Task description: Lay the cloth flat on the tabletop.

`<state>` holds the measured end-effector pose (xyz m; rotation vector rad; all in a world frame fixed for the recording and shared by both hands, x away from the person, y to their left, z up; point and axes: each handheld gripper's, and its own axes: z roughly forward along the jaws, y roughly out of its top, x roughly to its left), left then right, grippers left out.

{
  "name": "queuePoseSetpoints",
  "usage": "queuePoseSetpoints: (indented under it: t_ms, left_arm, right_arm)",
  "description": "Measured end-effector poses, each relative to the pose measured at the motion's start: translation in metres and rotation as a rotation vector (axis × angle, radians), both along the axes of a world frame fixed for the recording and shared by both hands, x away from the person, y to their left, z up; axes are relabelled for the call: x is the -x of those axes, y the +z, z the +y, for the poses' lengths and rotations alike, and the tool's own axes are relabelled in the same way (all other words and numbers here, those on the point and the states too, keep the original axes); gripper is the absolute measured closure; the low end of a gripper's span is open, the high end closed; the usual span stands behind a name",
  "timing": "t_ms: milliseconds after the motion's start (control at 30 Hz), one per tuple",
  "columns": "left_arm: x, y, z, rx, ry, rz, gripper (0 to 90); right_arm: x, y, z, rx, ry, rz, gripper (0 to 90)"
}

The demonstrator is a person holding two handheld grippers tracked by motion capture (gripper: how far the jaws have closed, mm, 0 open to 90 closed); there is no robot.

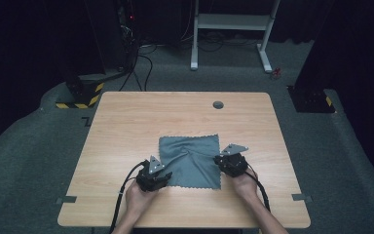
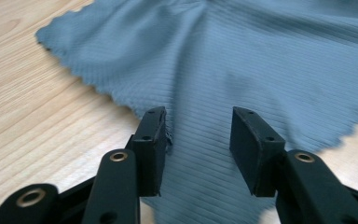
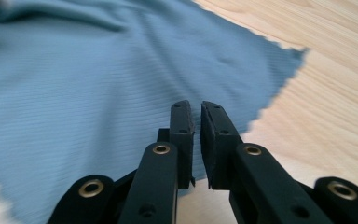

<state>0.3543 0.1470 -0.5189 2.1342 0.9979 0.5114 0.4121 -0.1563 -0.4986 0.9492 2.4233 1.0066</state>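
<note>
In the lower middle of the high view, both forearms came up from the bottom edge, the left tool set at the near left corner of the grey-blue cloth and the right tool at its right edge. The cloth lay rumpled at the centre of the wooden worktop. The left tool's jaws stood spread over the cloth's corner; the right tool's jaws were nearly pressed together, a thin gap between them, above the cloth's edge; no writing could be read.

The left gripper hangs low with jaws apart over the blue-grey cloth's near corner on the wooden table.
</note>
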Motion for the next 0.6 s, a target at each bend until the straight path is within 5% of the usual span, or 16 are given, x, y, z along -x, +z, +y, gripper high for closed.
queuePoseSetpoints:
  t_ms: [267, 433, 600]
  left_arm:
    - [0.017, 0.007, -0.002, -0.005, -0.046, -0.010, 59.5]
    - [0.019, 0.000, 0.000, -0.013, -0.053, 0.021, 66.2]
    - [0.019, 0.000, -0.001, -0.002, -0.077, 0.028, 76.1]
  right_arm:
    - [0.047, -0.006, 0.001, -0.020, 0.095, 0.021, 74.3]
    - [0.060, -0.012, -0.004, -0.049, 0.092, 0.032, 73.6]
    - [0.065, -0.018, -0.001, -0.011, 0.109, 0.046, 74.6]
